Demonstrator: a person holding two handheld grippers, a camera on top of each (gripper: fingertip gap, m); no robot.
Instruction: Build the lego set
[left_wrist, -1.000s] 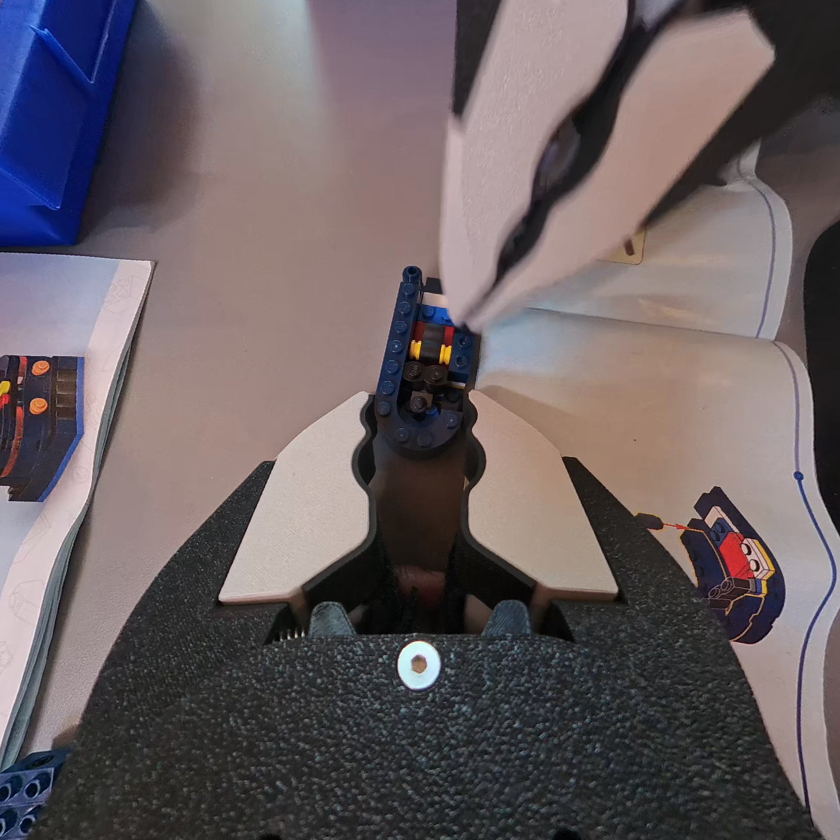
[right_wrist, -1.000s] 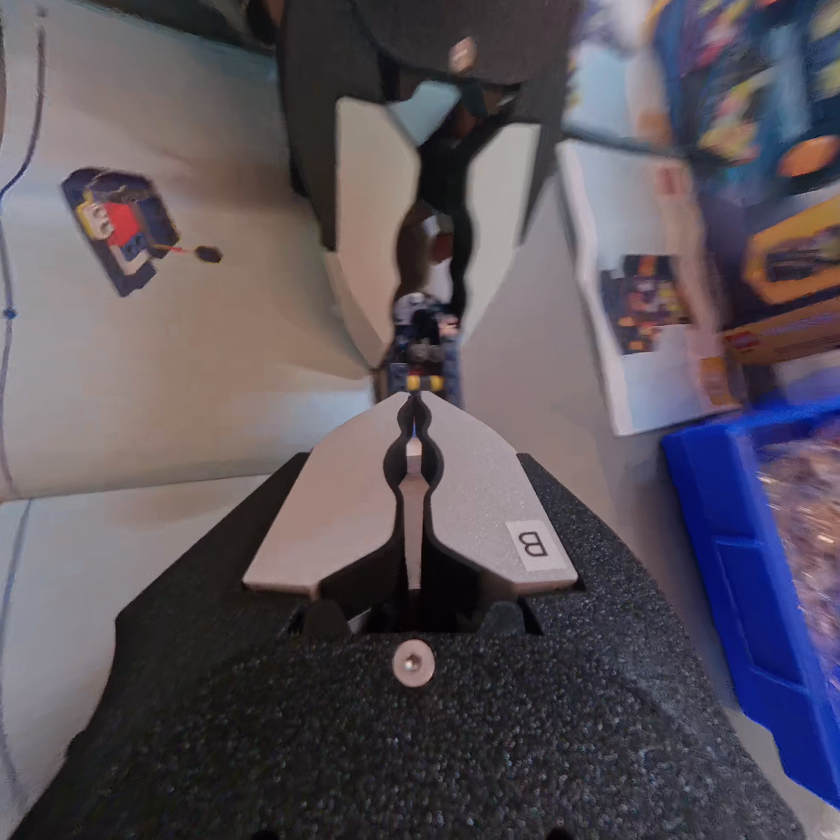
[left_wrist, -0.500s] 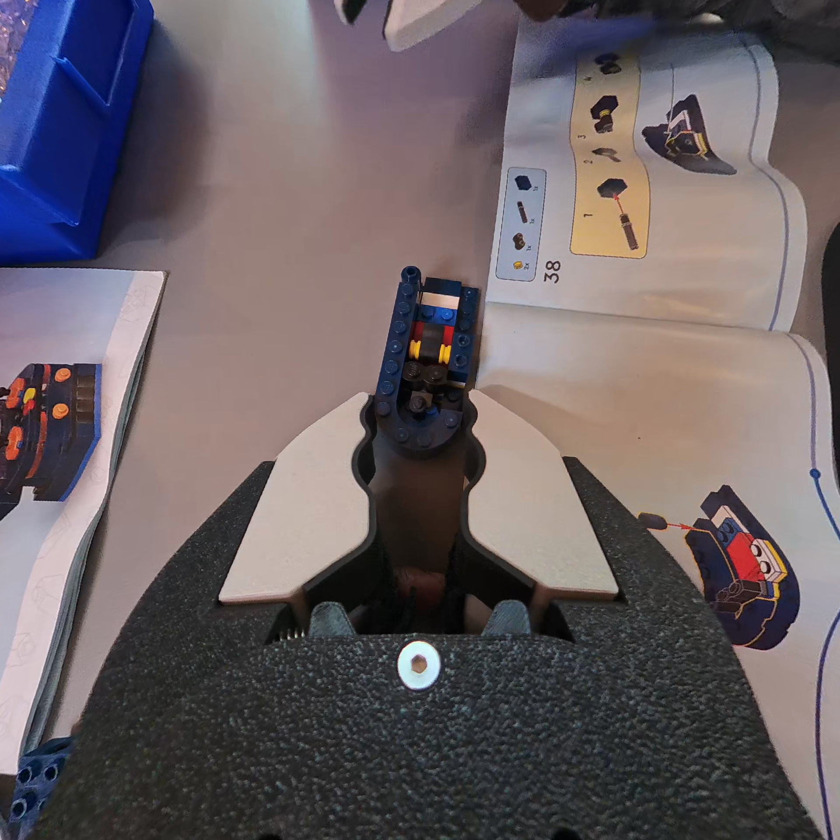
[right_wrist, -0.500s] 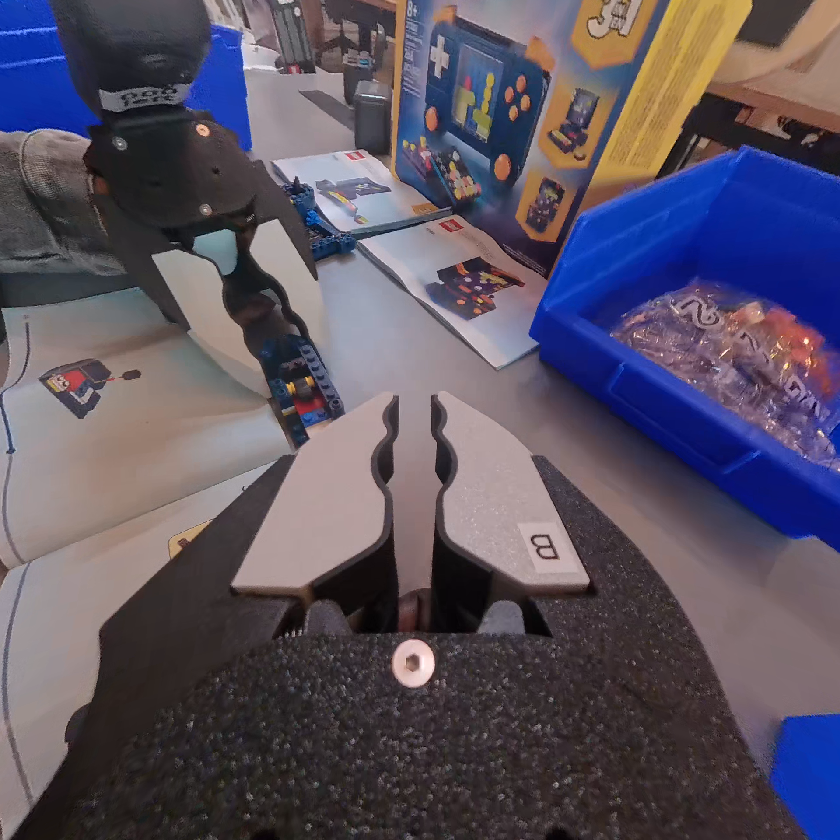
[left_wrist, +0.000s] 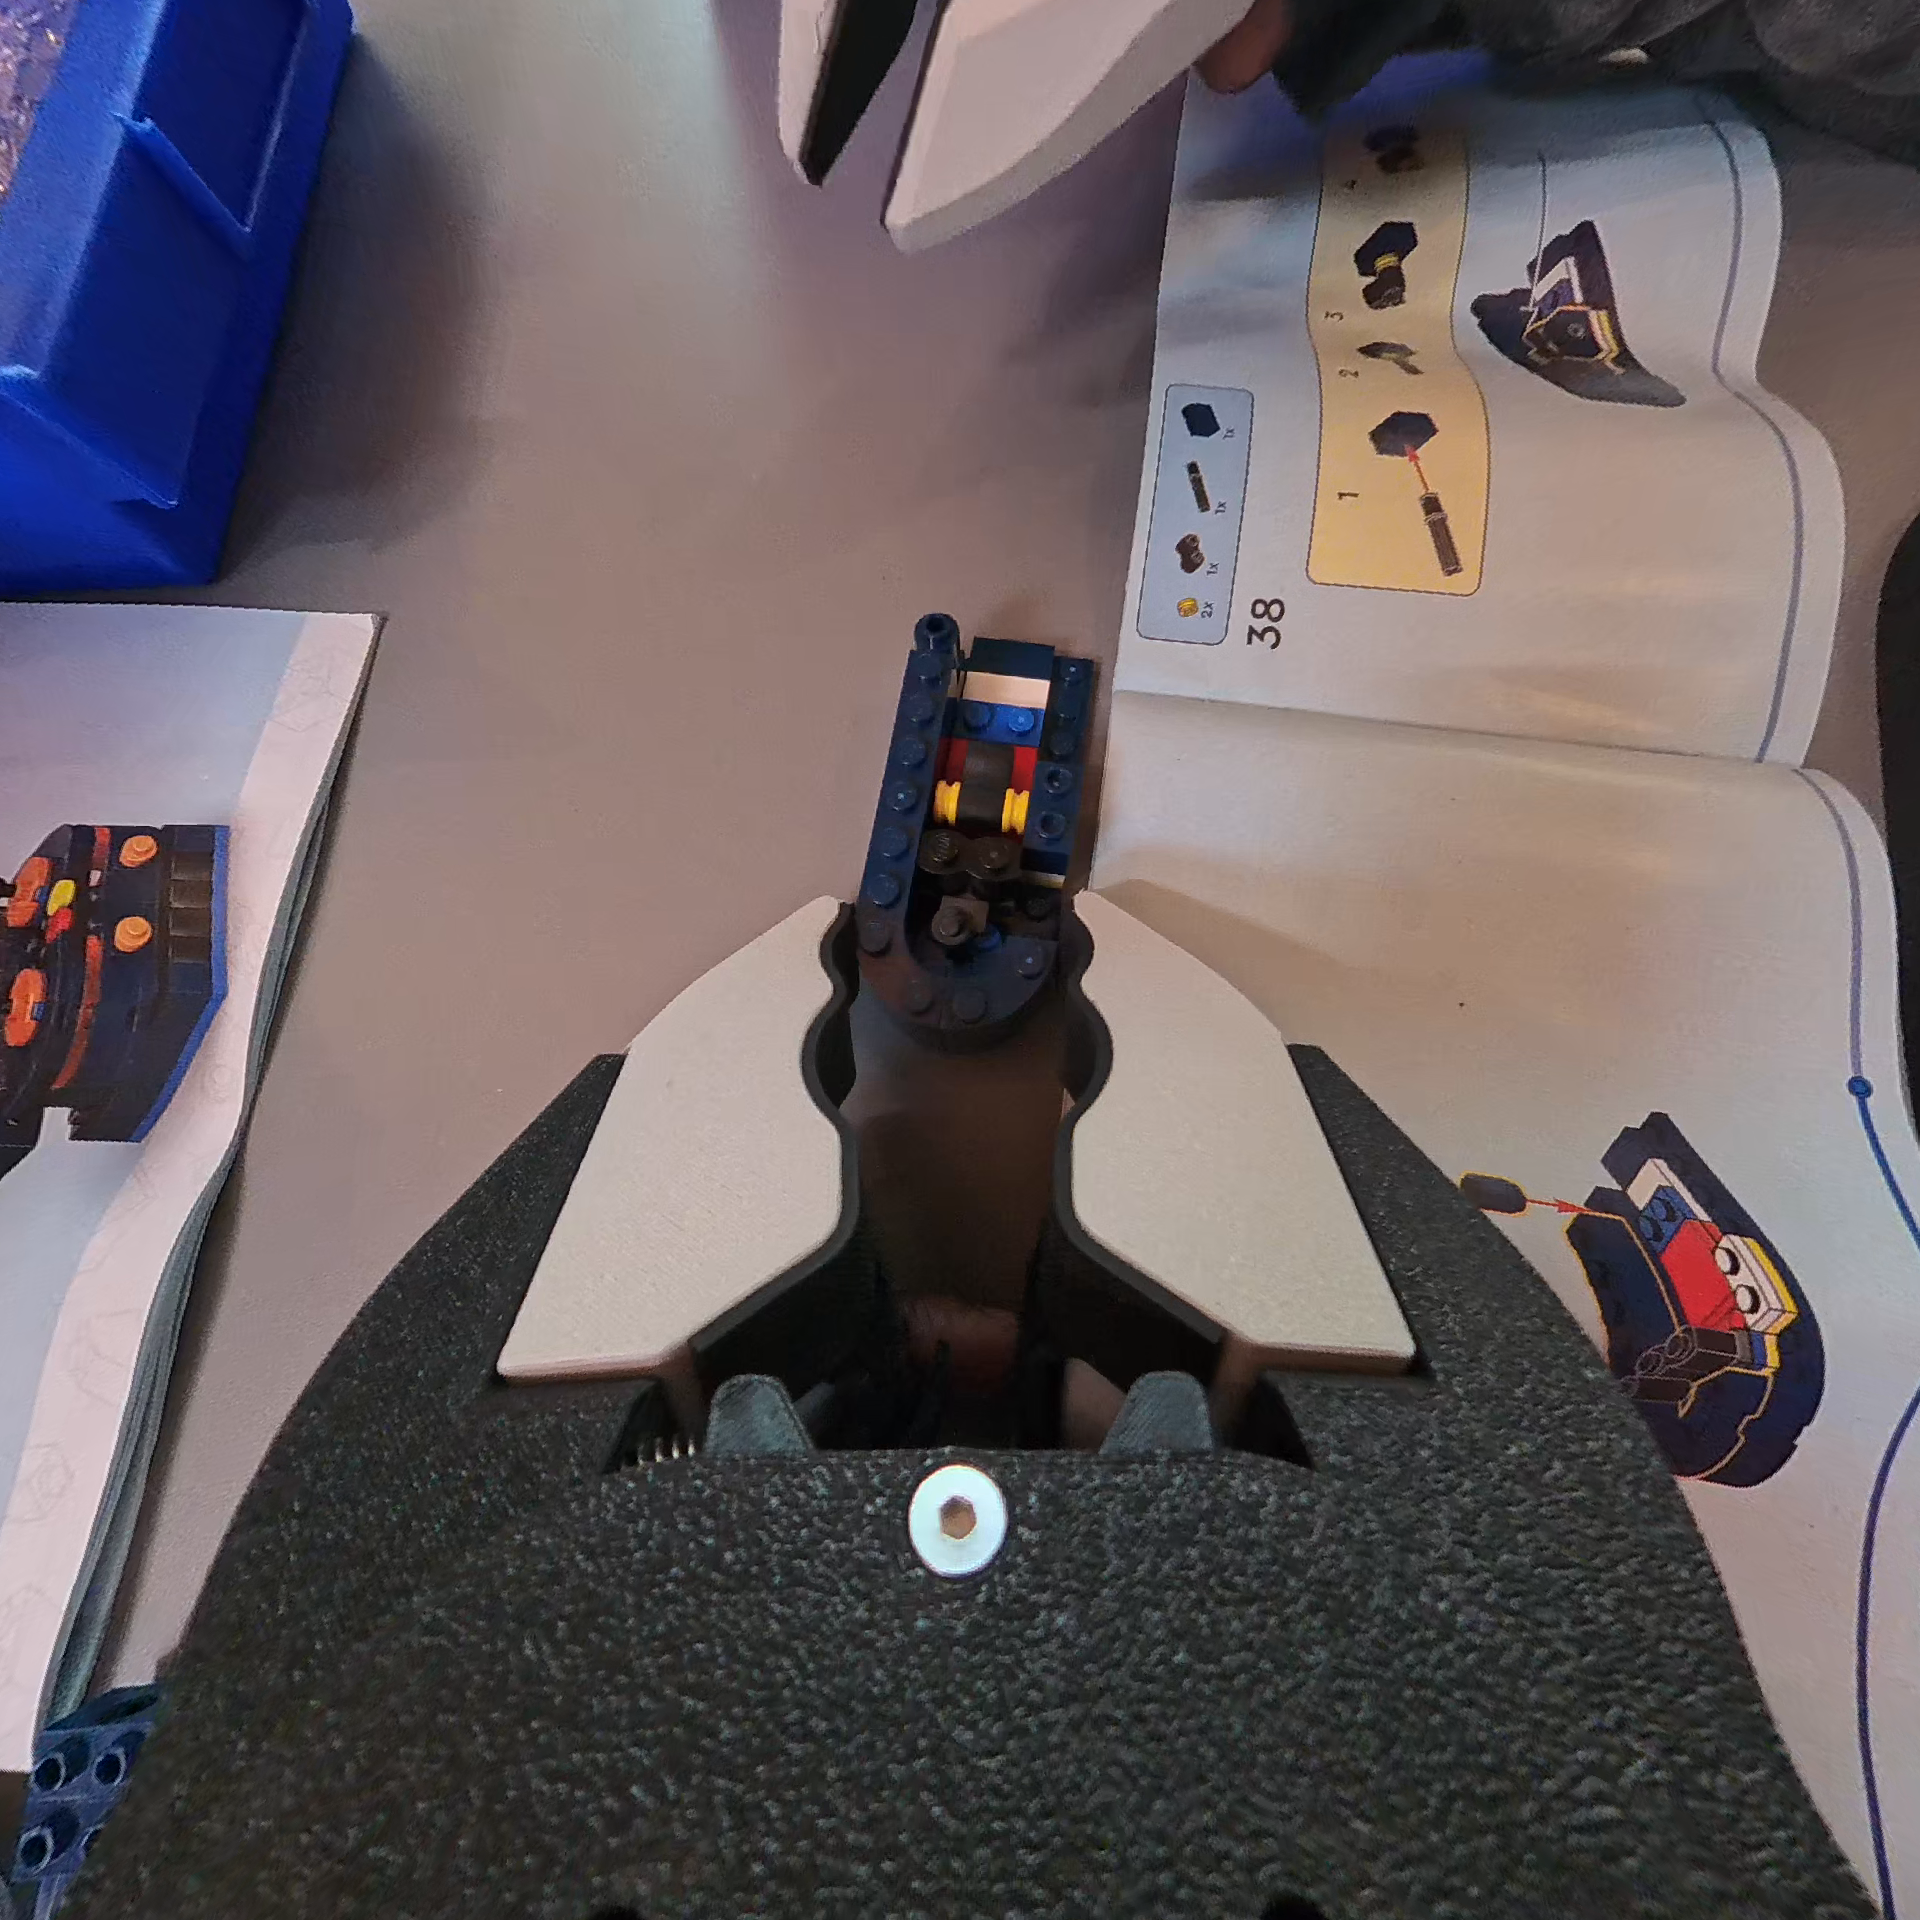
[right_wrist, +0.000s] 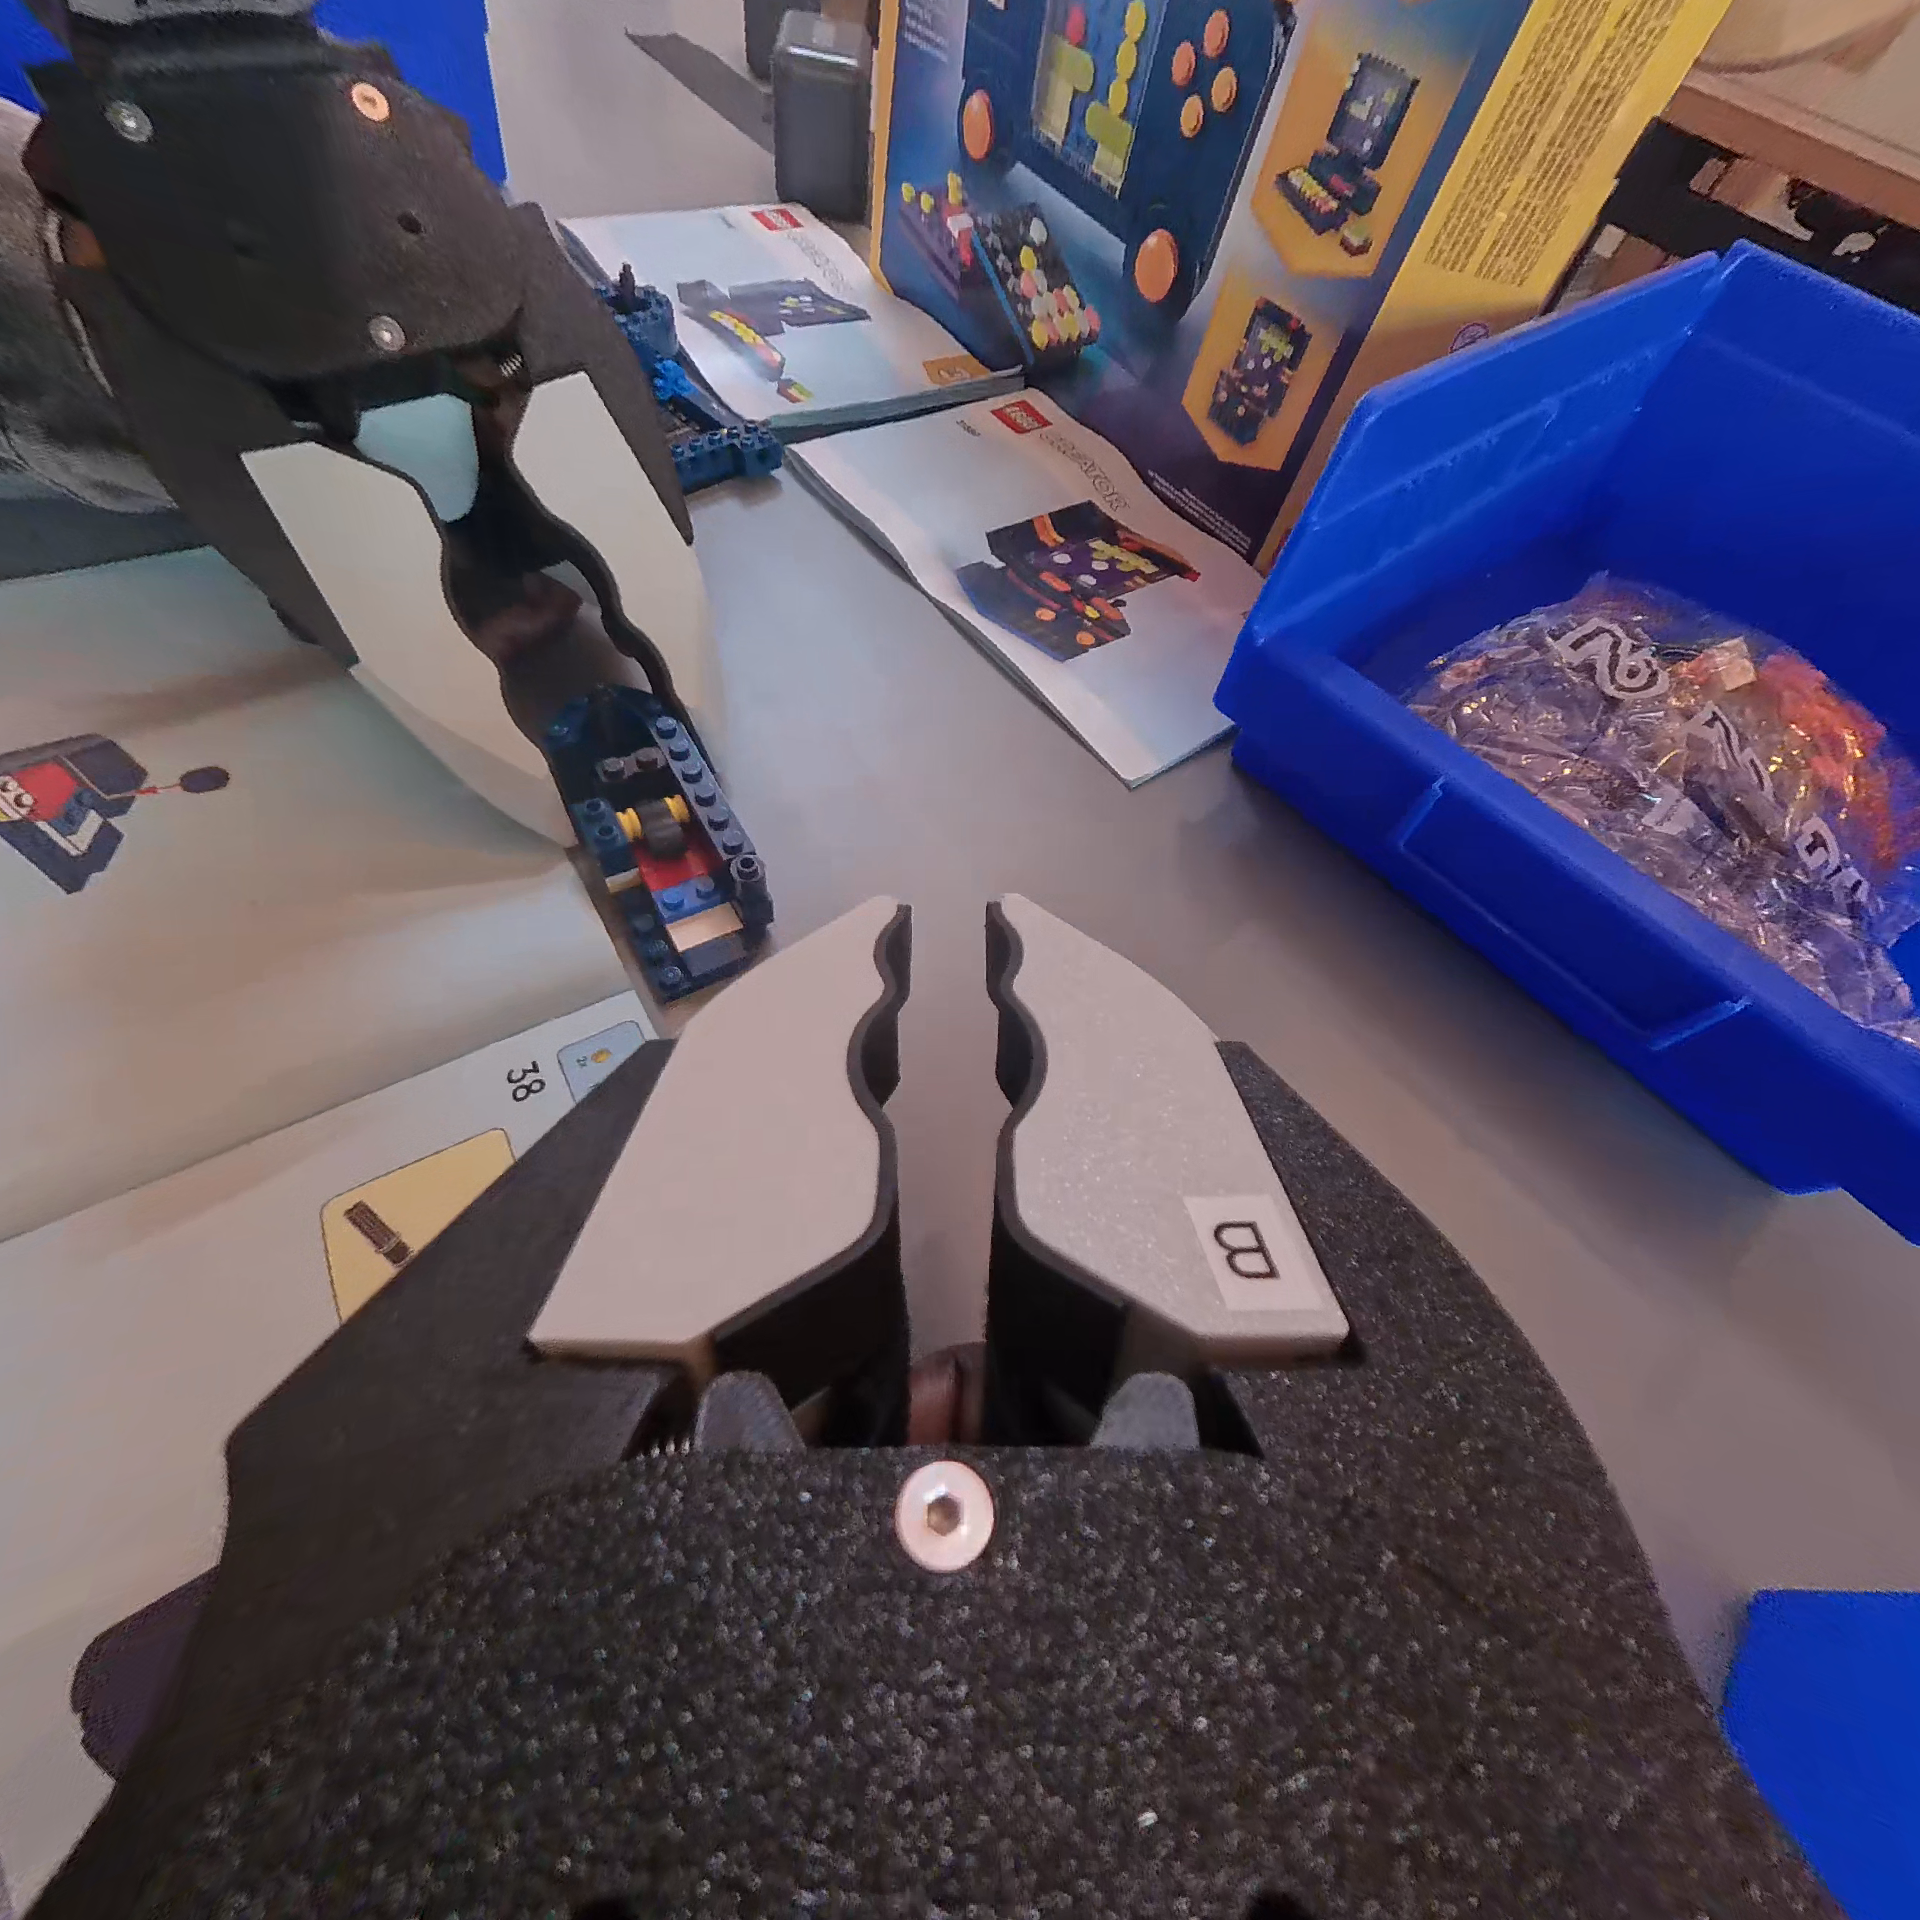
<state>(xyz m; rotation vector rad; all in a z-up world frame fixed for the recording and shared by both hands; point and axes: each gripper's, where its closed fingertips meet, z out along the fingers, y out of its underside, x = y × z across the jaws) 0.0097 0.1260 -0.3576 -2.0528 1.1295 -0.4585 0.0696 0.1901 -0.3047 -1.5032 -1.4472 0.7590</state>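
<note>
Now, left tongs (left_wrist: 961, 920): my fingers are clamped on the rounded end of a small dark-blue brick boat (left_wrist: 977, 810), one pad pressed on each side; the boat rests on the grey table (left_wrist: 623, 468), stretching straight ahead of the tips.
Right tongs (right_wrist: 945, 914): fingers a little apart, nothing between them (only bare table shows in the gap); the boat's square end (right_wrist: 696, 935) lies just to their left.
Beside the boat: an open instruction booklet (left_wrist: 1455, 883) touches its right side.
Left of my left tongs: a closed booklet (left_wrist: 156, 935), a blue bin (left_wrist: 135, 312) beyond it.
Right of my right tongs: the blue bin (right_wrist: 1507, 727) holding plastic bags (right_wrist: 1683, 748); a toy box (right_wrist: 1195, 208) stands farther ahead.
</note>
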